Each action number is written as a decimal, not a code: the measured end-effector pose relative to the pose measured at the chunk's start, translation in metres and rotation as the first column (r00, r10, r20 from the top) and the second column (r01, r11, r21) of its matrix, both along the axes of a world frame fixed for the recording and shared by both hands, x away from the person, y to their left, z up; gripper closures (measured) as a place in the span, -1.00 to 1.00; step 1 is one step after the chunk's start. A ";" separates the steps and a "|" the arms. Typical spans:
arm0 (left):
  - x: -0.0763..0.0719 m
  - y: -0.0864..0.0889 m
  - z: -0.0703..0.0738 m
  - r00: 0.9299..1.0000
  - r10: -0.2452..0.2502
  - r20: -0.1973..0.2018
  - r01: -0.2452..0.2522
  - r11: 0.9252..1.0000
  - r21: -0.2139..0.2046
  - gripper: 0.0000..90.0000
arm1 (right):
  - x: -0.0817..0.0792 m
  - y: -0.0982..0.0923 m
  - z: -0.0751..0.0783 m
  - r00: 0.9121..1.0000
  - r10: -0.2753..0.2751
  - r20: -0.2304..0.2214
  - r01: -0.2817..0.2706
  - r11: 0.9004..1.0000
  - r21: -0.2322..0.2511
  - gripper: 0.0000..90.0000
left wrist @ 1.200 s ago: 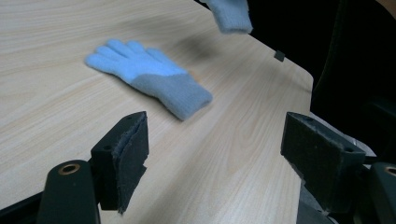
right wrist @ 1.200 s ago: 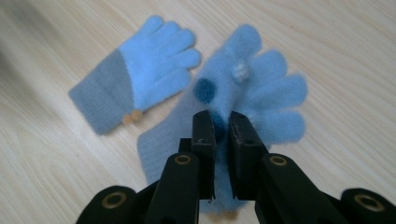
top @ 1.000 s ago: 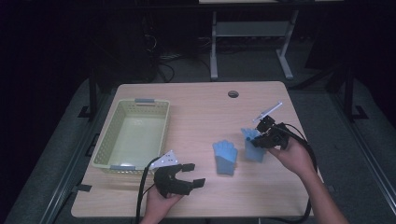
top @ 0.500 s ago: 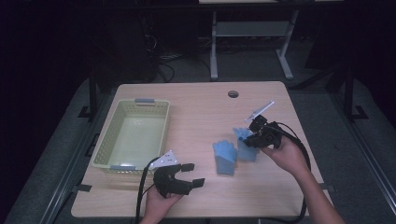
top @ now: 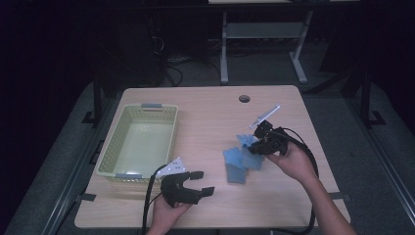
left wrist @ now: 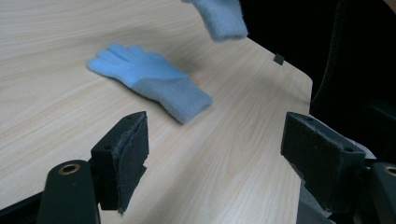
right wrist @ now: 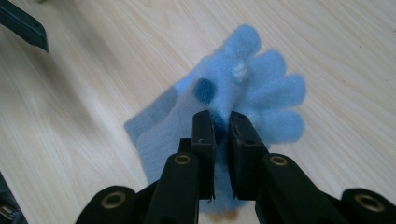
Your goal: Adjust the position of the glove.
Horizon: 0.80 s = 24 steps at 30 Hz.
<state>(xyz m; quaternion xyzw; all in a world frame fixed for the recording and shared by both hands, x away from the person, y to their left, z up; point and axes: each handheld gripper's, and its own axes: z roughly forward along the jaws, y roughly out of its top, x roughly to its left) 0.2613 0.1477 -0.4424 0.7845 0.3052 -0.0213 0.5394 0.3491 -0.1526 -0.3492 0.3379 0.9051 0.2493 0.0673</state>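
A light blue glove [top: 235, 167] lies flat on the wooden table [top: 205, 117], right of centre. Just above its far right edge hangs a second blue glove [top: 247, 143], pinched by my right gripper [top: 258, 145]. In the right gripper view that glove [right wrist: 254, 84] shows dark blue dots and spread fingers, and my right gripper [right wrist: 222, 133] is shut on its palm. My left gripper [top: 203, 182] rests near the front edge, open and holding nothing. In the left gripper view the flat glove [left wrist: 149, 79] lies ahead of the left gripper [left wrist: 219, 149], and the hanging glove [left wrist: 219, 16] shows at the top.
A pale green basket [top: 110, 147] stands at the table's left with nothing in it. A cable hole [top: 244, 98] sits near the far edge. Black cables trail from both grippers over the front edge. Beyond the table are a dark floor and a metal stand.
My right gripper has carried its glove leftwards, from the right side to just over the flat glove. The left gripper has stayed in place, open.
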 end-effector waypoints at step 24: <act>0.000 0.001 0.002 1.000 0.005 0.003 -0.005 1.000 -0.007 -0.49 | 0.010 0.037 -0.025 0.996 0.067 -0.065 -0.068 0.997 -0.021 0.82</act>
